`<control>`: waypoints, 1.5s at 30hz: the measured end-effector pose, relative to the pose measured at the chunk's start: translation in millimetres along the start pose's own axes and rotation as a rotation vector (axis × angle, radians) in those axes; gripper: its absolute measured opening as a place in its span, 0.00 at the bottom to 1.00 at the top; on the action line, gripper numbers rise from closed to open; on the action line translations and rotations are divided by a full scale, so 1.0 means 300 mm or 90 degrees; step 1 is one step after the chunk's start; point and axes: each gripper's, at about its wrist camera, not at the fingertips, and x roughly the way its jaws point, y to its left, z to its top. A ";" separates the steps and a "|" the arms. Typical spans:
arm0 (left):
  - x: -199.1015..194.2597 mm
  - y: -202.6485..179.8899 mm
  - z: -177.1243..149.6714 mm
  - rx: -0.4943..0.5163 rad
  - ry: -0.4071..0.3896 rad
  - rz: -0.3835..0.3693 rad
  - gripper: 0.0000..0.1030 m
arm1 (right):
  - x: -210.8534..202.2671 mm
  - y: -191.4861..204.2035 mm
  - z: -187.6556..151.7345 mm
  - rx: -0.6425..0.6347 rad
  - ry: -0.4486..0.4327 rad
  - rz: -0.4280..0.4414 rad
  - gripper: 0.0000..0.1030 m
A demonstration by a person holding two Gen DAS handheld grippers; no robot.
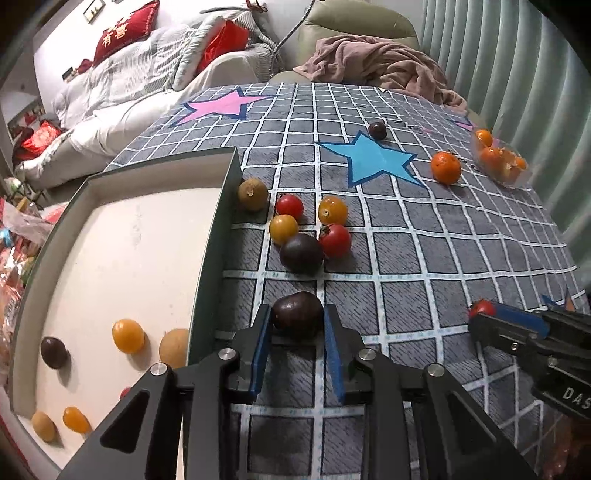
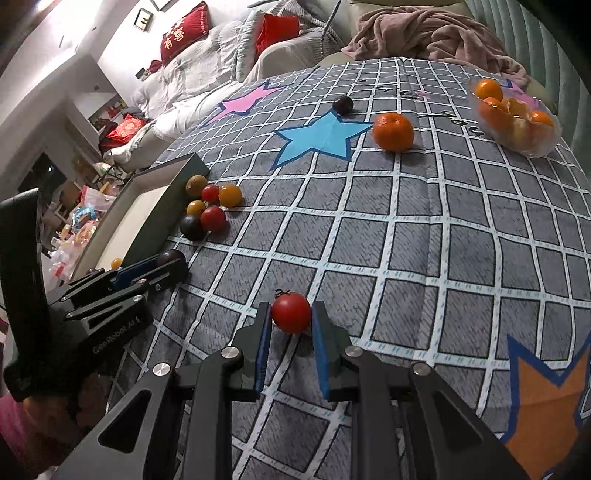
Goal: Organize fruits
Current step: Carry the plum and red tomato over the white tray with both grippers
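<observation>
My left gripper (image 1: 298, 310) is shut on a dark purple fruit (image 1: 295, 319), low over the checked cloth just right of the green tray (image 1: 218, 229). The right wrist view shows the same gripper (image 2: 173, 264) beside the tray wall (image 2: 166, 218). My right gripper (image 2: 291, 308) is shut on a red cherry tomato (image 2: 291, 313) above the cloth; it also shows at the right edge of the left wrist view (image 1: 480, 312). Several small fruits lie on the tray's white floor, among them a yellow tomato (image 1: 128, 336). Loose tomatoes and a dark fruit (image 1: 301, 253) cluster beside the tray.
A mandarin (image 2: 393, 126) lies near the blue star, with a clear bowl (image 2: 552, 138) of mandarins at the far right. Another dark fruit (image 2: 342, 104) lies farther back. A pink blanket (image 2: 436, 33) and a sofa lie beyond the cloth.
</observation>
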 end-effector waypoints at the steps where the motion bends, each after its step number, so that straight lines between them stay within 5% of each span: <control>1: -0.010 -0.002 -0.004 0.001 -0.001 -0.003 0.29 | -0.003 0.006 -0.002 -0.002 -0.001 0.000 0.23; 18: -0.192 0.023 -0.055 0.015 -0.031 -0.043 0.29 | -0.098 0.121 -0.016 -0.040 -0.012 -0.015 0.23; 45: -0.259 0.429 -0.084 -0.080 -0.058 0.016 0.29 | -0.004 0.545 0.088 -0.165 0.024 0.018 0.23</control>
